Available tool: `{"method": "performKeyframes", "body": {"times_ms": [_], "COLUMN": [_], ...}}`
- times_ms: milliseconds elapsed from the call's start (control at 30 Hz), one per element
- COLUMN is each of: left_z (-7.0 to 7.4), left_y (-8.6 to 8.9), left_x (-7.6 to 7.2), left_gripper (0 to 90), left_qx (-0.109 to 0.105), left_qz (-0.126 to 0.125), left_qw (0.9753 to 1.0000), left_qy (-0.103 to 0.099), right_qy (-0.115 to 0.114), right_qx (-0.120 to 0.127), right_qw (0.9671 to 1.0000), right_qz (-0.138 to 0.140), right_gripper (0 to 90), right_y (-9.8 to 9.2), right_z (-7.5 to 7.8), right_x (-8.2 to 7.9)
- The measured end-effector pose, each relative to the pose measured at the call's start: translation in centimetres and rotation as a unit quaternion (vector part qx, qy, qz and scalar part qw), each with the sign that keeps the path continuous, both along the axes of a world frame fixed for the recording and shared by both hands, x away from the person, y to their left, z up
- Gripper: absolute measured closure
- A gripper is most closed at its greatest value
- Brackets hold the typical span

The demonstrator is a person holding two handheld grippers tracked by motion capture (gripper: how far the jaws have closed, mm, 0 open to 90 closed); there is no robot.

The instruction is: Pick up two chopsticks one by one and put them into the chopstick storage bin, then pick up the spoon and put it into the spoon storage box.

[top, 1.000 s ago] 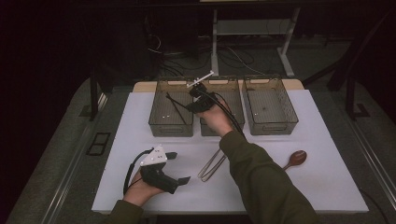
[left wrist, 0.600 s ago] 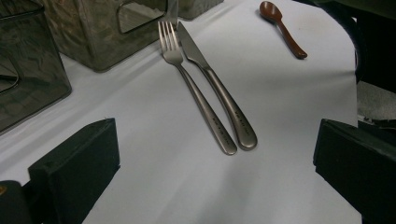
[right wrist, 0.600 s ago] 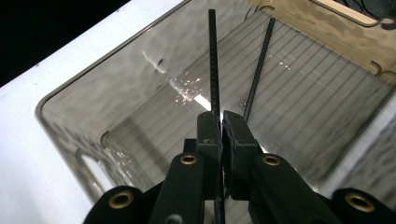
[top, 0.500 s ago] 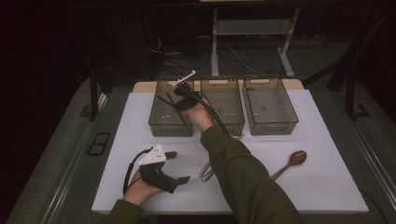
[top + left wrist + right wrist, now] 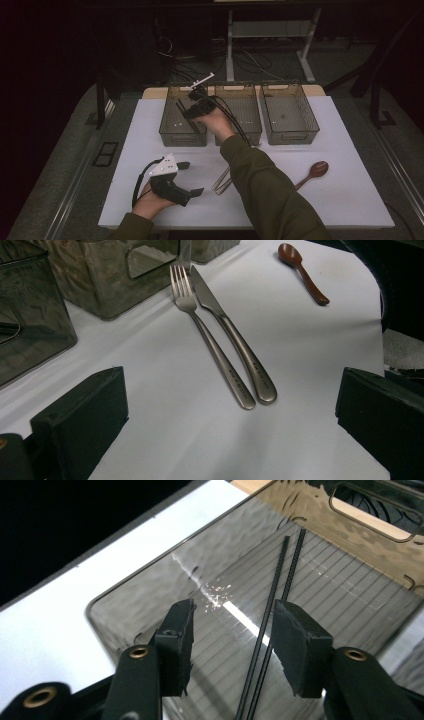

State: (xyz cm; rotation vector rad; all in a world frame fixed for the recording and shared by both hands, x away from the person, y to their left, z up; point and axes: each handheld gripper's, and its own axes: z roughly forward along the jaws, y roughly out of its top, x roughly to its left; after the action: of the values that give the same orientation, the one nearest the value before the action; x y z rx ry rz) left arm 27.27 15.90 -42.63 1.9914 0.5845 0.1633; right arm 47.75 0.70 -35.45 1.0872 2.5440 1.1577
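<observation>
Over the left bin (image 5: 183,131), the right hand-held gripper (image 5: 230,645) hangs with its jaws parted and nothing between them; a pair of thin black chopsticks (image 5: 272,625) lies below on the ribbed floor of that bin, side by side and seemingly already let go. In the high view the same hand-held gripper (image 5: 195,107) sits above the bin's right-hand part, close to the wall shared with the middle bin (image 5: 240,135).

My worry is the way out: the jaws are low inside the bin, so a sideways pull could catch its rim and shove the bin across the worktop (image 5: 350,190), or nudge the chopsticks askew. A straight lift looks safer.

Nearer the person than the left bin, the left hand-held gripper (image 5: 187,177) rests on the worktop, wide open and empty. Its own view shows a fork (image 5: 210,340) and a knife (image 5: 235,350) touching along their handles; a grasp at one could drag the other. A wooden spoon (image 5: 312,174) lies well to the right of the bins.
</observation>
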Motion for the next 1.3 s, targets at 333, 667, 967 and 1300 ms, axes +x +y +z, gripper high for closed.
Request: {"method": "performKeyframes", "body": {"times_ms": [333, 667, 967, 1300], "left_z": [-0.1, -0.2, -0.3, -0.3], "left_y": [-0.1, -0.2, -0.1, -0.1], "left_x": [0.0, -0.1, -0.1, -0.2], "left_gripper": [0.0, 0.0, 0.0, 0.0], "left_qx": [0.005, 0.012, 0.010, 0.014], "left_qz": [0.006, 0.010, 0.016, 0.017], "left_qw": [1.0000, 0.9999, 0.9998, 0.9997], "left_qy": [0.002, 0.003, 0.007, 0.005], "right_qy": [-0.015, -0.036, -0.042, -0.051], "right_qx": [0.042, 0.053, 0.060, 0.077], "right_qw": [0.9988, 0.9967, 0.9949, 0.9936], "right_qz": [0.022, 0.049, 0.070, 0.066], "right_gripper": [40.4, 38.1, 38.7, 37.8], "right_y": [-4.1, -8.5, -12.0, -16.6], "right_z": [0.8, 0.3, -0.4, -1.7], "right_x": [-2.7, -6.1, -9.1, -12.3]}}
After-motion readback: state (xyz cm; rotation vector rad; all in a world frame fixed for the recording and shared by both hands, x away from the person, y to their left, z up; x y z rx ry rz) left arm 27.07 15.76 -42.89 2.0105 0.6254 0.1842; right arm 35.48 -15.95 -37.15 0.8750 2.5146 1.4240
